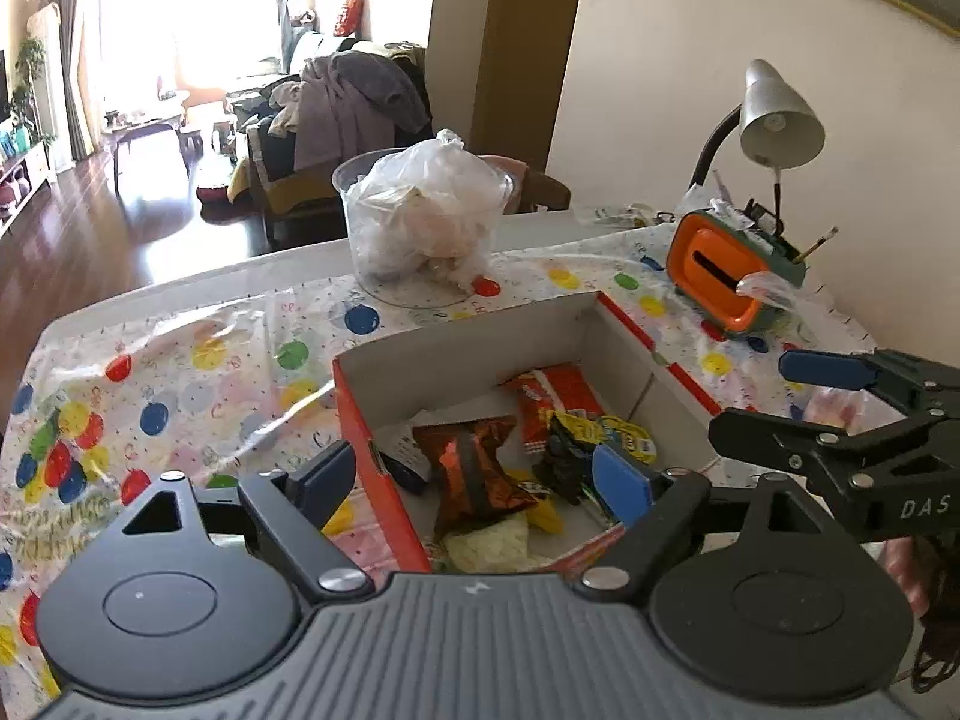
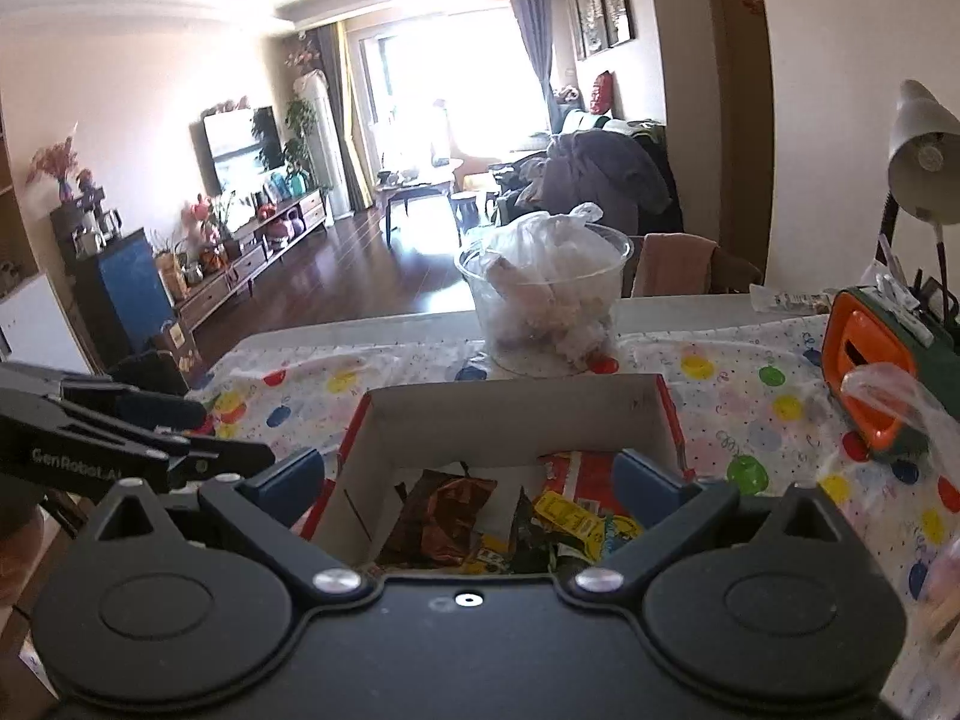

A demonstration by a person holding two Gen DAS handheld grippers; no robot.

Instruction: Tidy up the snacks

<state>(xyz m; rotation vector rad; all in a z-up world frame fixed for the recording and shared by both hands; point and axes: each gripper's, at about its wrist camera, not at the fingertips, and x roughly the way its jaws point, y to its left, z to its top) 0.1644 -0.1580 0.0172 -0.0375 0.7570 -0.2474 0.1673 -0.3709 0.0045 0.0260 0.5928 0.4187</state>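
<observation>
On the table, just ahead of both our grippers, sits the cardboard box (image 1: 480, 330), red-orange on its outer walls and plain grey-white inside, with its top open. Snacks lie loose on its floor: a brown-and-orange foil packet (image 1: 474, 474) near the middle, a red packet (image 1: 558, 402) behind it toward the far wall, a black-and-yellow packet (image 1: 591, 432) to the right of the foil one, and a pale greenish wrapper (image 1: 492, 546) against the near wall. From the right wrist view we see the same foil packet (image 2: 444, 516) and the yellow-labelled one (image 2: 570, 519) down inside the box (image 2: 510, 414).

Our left gripper (image 1: 474, 480) hangs above the near end of the box with its blue pads spread wide and nothing between them. Our right gripper (image 2: 468, 480) is likewise wide open over the near wall, empty. Each shows at the edge of the other's view, apart from the snacks.

Under the box lies a plastic tablecloth (image 1: 198, 372) printed with coloured balloons. Beyond the box stands a clear round tub (image 1: 420, 228) holding a crumpled white plastic bag (image 1: 438, 180). To the right, well apart from the box, we see an orange-and-green holder (image 1: 726, 276) with a clear plastic scrap at its front, and behind it a silver desk lamp (image 1: 774, 114).
</observation>
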